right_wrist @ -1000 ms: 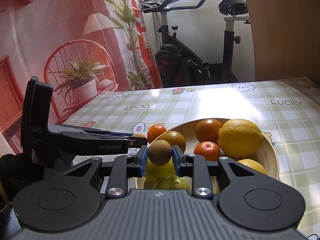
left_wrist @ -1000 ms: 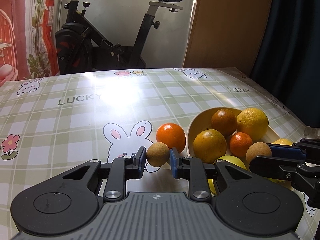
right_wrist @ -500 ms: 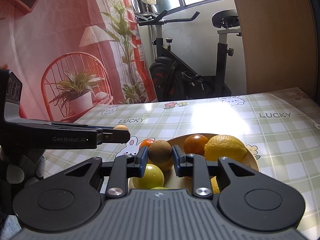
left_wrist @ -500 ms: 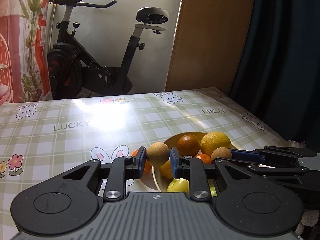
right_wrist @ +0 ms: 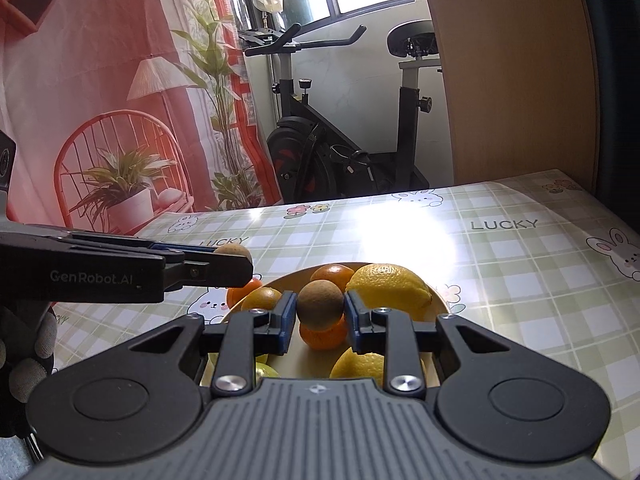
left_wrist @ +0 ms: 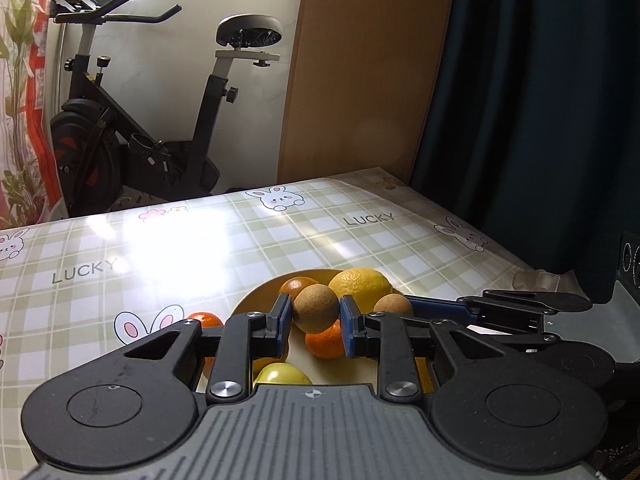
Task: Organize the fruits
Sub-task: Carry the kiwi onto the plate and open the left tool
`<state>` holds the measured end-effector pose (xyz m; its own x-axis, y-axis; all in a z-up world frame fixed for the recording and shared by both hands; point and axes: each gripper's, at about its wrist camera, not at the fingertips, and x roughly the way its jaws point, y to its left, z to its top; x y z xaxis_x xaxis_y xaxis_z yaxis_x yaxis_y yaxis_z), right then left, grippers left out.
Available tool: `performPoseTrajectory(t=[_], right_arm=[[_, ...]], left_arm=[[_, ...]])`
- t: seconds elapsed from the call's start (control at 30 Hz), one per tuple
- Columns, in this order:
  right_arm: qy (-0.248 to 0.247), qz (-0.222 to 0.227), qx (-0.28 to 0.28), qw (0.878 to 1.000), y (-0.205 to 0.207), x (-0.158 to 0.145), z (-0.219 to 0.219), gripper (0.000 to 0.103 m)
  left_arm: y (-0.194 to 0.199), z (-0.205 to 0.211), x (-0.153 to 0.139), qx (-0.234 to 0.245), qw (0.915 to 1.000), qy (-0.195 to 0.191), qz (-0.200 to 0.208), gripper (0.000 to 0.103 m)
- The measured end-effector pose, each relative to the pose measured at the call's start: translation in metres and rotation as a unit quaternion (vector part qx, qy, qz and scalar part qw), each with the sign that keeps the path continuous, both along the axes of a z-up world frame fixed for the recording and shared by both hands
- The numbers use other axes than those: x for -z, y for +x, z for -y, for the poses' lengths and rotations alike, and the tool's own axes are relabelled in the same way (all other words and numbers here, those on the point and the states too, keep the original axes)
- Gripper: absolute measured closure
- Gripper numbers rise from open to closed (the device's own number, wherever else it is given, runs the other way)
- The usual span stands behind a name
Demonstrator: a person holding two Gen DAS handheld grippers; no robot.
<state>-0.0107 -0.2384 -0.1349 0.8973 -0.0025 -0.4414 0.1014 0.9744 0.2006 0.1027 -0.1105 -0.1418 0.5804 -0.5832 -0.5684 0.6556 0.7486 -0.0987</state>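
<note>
Both tools are hanging above the fruit bowl (left_wrist: 256,300), each clamped on a small brown round fruit: the left tool (left_wrist: 315,320) is pinching a brown fruit (left_wrist: 316,308) between its blue pads, and the right tool (right_wrist: 320,318) is gripping a second brown fruit (right_wrist: 320,305) the same way. A second ago both tools were sitting low, close to the counter (left_wrist: 240,240), with the left one's fruit beside the lone orange (left_wrist: 206,319) outside the bowl; now both are raised and the left tool has swung over toward the bowl, so the dish is lying directly beneath and ahead of its fingers. In the left view the right tool is reaching in from the right side with its fruit just beside the lemon (left_wrist: 362,286); in the right view the left tool is stretching in from the left, its fruit showing only as a sliver above the finger. Below the tools, the bowl is holding the lemon, several oranges, a tangerine (left_wrist: 326,340) and a yellow-green fruit (left_wrist: 282,374) nearest the left tool. The lift suggests both brown fruits are being carried as a pair, either into the bowl or out to a separate spot; which of the two cannot be told yet. The orange left of the bowl is still waiting on the counter, so the sorting looks unfinished.
</note>
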Motion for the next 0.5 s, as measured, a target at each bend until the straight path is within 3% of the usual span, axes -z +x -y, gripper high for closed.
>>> performPoseTrajectory(t=[0.5], right_arm=[[-0.001,-0.008,0.000,1.000,0.005,0.007,0.001,0.075]], left_arm=[[0.003,0.002,0.013,0.006,0.9996,0.012,-0.025,0.076]])
